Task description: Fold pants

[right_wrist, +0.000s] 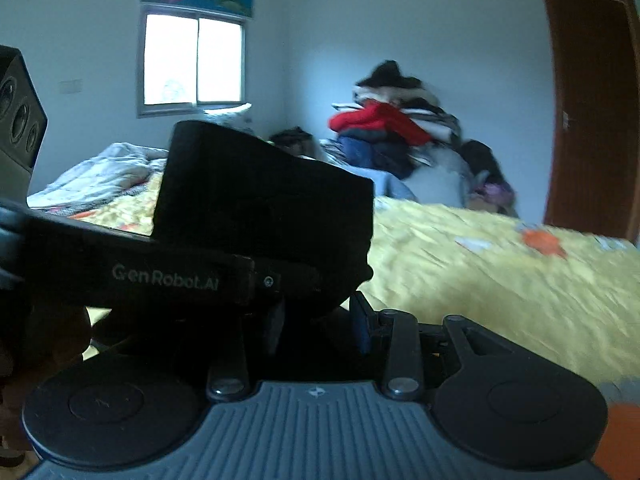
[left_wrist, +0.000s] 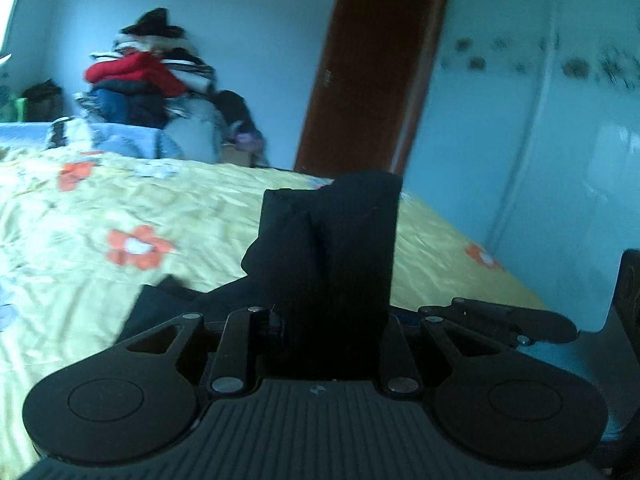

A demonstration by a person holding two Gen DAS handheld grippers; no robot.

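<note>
Your bed (left_wrist: 100,208), crinkled yellow sheet with orange flowers, fills the lower half of both views; a soft heap of clothes (right_wrist: 392,132) sits at 1 o'clock in the right view. The pants (left_wrist: 332,248), matte black cloth bunched in thick folds, rise from dead centre. Your left gripper (left_wrist: 332,320) is clamped on them; your right gripper (right_wrist: 316,320) pinches them too.

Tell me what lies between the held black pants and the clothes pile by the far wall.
Only yellow floral bedspread lies between black pants and clothes pile, seen in both wrist views.
</note>
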